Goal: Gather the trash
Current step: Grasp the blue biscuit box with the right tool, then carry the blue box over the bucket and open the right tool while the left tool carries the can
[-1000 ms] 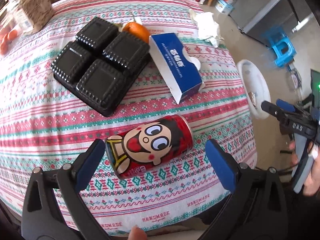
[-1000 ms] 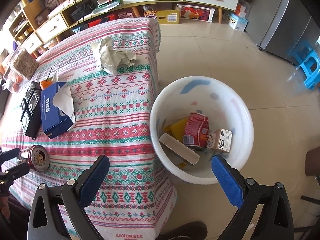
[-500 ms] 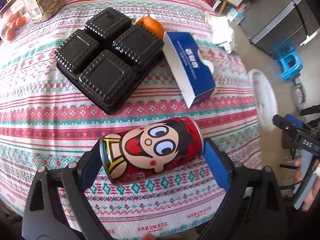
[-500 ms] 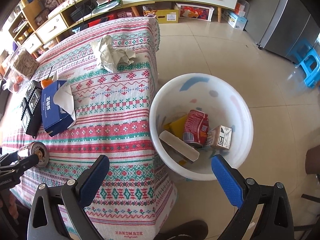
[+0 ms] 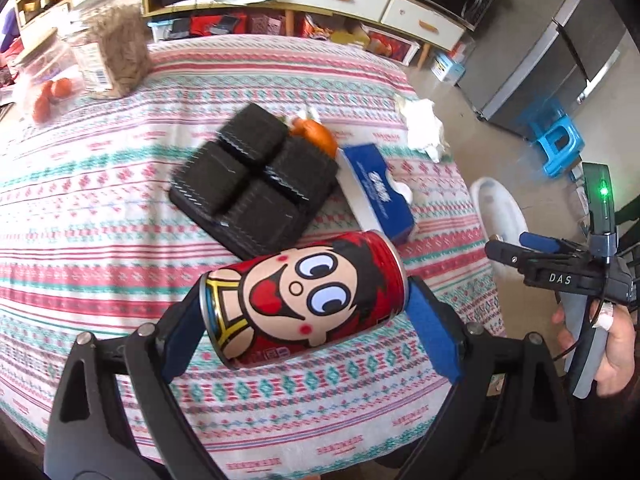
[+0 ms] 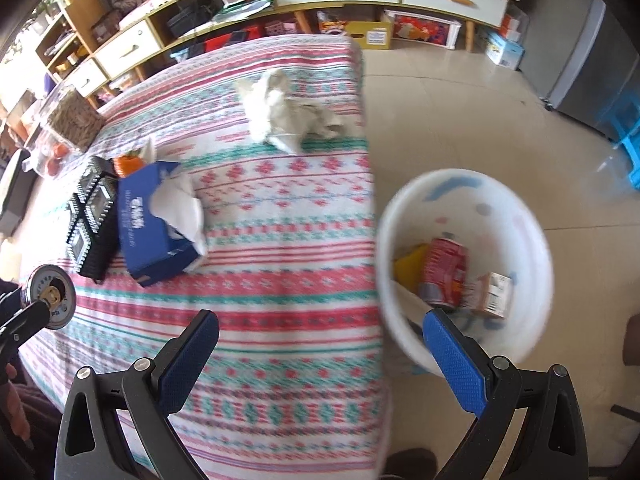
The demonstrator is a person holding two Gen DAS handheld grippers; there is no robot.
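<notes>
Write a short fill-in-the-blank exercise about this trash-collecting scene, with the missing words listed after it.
1. The left hand-held gripper is shut on a red cartoon ____.
2. The white basin stands on the ____, beside the table.
3. The right hand-held gripper holds ____.
4. The crumpled paper lies on the striped ____.

Missing words: can; floor; nothing; tablecloth

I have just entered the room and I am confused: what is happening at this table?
A person is clearing trash with two hand-held grippers. The left gripper holds a red cartoon can by its two ends, above the striped tablecloth. The right gripper is open and empty beside the white bin, which already holds some trash. Crumpled paper remains on the table.
</notes>
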